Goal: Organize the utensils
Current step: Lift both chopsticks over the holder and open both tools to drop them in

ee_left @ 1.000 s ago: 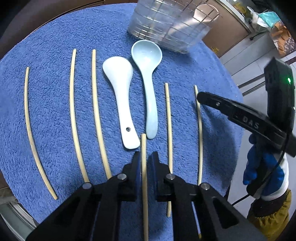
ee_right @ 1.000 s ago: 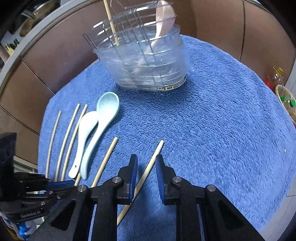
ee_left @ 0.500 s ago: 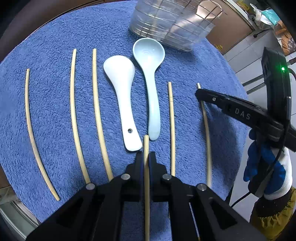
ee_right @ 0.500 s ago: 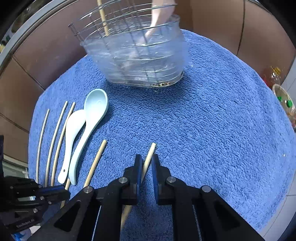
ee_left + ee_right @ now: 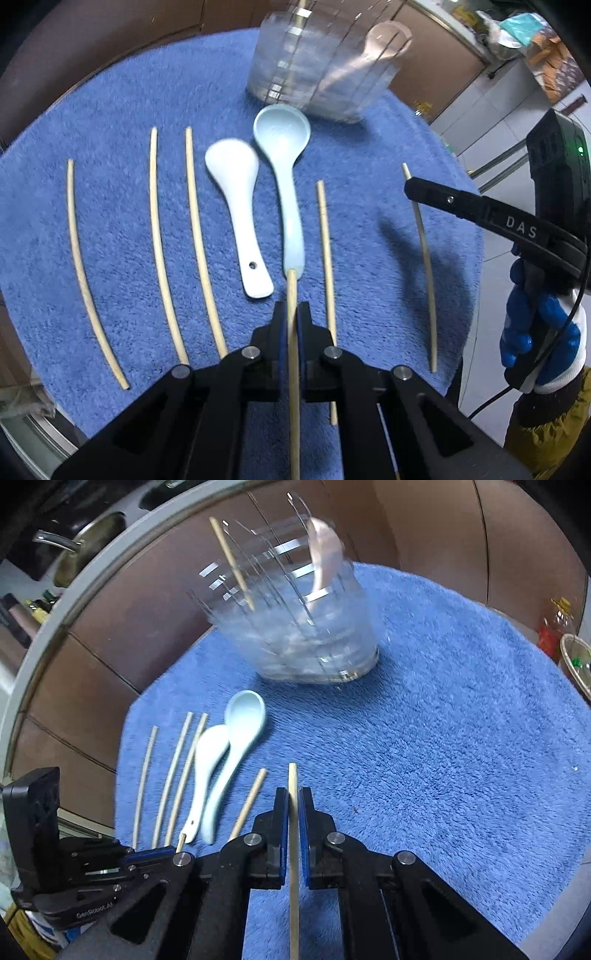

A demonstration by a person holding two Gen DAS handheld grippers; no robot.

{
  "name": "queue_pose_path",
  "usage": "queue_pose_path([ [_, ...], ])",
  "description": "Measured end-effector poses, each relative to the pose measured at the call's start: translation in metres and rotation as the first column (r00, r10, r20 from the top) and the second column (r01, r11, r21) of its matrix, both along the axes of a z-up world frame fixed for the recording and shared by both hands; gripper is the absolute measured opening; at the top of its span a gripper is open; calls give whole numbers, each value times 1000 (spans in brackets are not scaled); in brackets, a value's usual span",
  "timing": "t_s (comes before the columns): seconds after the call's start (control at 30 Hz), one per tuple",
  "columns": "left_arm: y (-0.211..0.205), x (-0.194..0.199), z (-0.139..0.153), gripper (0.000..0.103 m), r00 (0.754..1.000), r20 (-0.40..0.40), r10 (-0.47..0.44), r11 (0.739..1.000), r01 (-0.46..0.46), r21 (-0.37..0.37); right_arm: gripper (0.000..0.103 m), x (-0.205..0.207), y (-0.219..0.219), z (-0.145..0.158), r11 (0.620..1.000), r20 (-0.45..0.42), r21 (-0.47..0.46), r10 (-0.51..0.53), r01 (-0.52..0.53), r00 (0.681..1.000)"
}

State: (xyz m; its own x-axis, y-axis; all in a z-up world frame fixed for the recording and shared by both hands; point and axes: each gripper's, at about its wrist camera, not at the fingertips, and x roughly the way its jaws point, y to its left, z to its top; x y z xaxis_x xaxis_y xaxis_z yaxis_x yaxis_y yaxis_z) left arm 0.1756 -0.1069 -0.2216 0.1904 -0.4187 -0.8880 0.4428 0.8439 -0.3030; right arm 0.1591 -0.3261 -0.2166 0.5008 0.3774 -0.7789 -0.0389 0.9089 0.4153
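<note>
My left gripper [image 5: 291, 314] is shut on a bamboo chopstick [image 5: 292, 291] that runs between its jaws. My right gripper [image 5: 293, 799] is shut on another chopstick [image 5: 293, 786], lifted off the towel; it also shows in the left wrist view [image 5: 421, 236]. Several more chopsticks [image 5: 162, 243] lie in a row on the blue towel [image 5: 110, 110]. A white spoon [image 5: 236, 192] and a pale blue spoon [image 5: 286, 173] lie side by side between them. The clear utensil holder [image 5: 295, 627] stands at the back with one chopstick [image 5: 232, 563] and a pink spoon [image 5: 325, 557] in it.
The towel's right half [image 5: 461, 720] holds nothing. Brown cabinet fronts [image 5: 110, 627] lie beyond the table's edge. A pan [image 5: 85, 550] sits at the far left. The gloved hand [image 5: 535, 332] holds the right gripper at the table's right edge.
Both grippers have closed onto their chopsticks. The right gripper has lifted its chopstick off the towel and swung it to point forward. The left one has raised its chopstick slightly.
</note>
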Motion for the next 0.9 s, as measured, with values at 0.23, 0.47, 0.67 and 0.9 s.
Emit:
queue_pose_path([
  [0.23, 24, -20, 45, 5, 988, 153, 15, 992, 5, -128, 6, -28, -5, 37, 993, 173, 110, 19, -39, 985],
  [0.47, 36, -22, 96, 5, 953, 293, 77, 970, -3, -245, 6, -47, 0, 83, 991, 344, 125, 8, -54, 939],
  [0.67, 32, -10, 130, 5, 924, 360, 131, 960, -28, -277, 6, -49, 5, 120, 994, 451, 91, 11, -58, 893],
  [0.9, 30, 24, 190, 5, 861, 455, 228, 934, -63, -351, 6, -41, 3, 168, 999, 569, 44, -14, -13, 822],
])
